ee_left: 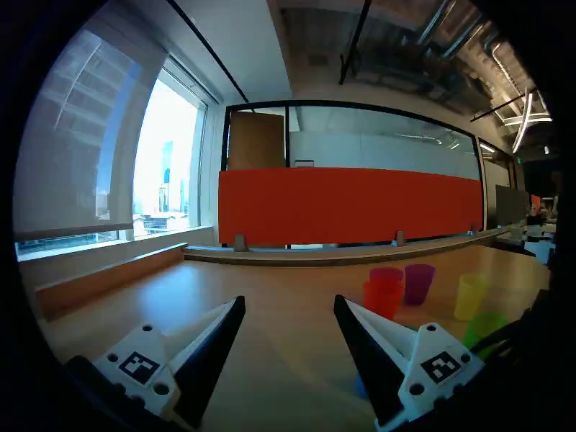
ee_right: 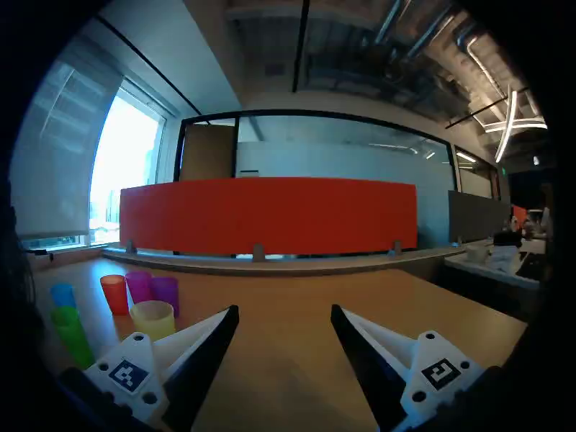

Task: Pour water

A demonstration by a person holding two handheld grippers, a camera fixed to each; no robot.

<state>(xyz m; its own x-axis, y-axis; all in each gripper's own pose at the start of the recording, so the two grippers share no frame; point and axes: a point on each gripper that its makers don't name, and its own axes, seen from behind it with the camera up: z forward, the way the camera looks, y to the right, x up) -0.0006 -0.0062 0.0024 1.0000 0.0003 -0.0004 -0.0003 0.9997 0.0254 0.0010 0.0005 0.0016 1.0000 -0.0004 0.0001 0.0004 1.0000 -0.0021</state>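
My left tongs (ee_left: 289, 299) and right tongs (ee_right: 284, 308) are open and empty. Cups (ee_left: 381, 297) sit right in left gripper view; cups (ee_right: 114, 294) sit left in right gripper view.

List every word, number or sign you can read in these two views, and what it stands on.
No text can be read.
Black-and-white squares on the left hand-held gripper and the right hand-held gripper: patterns, not letters.
Small sign above the red divider: too small to read.
Cups: plain, no print.
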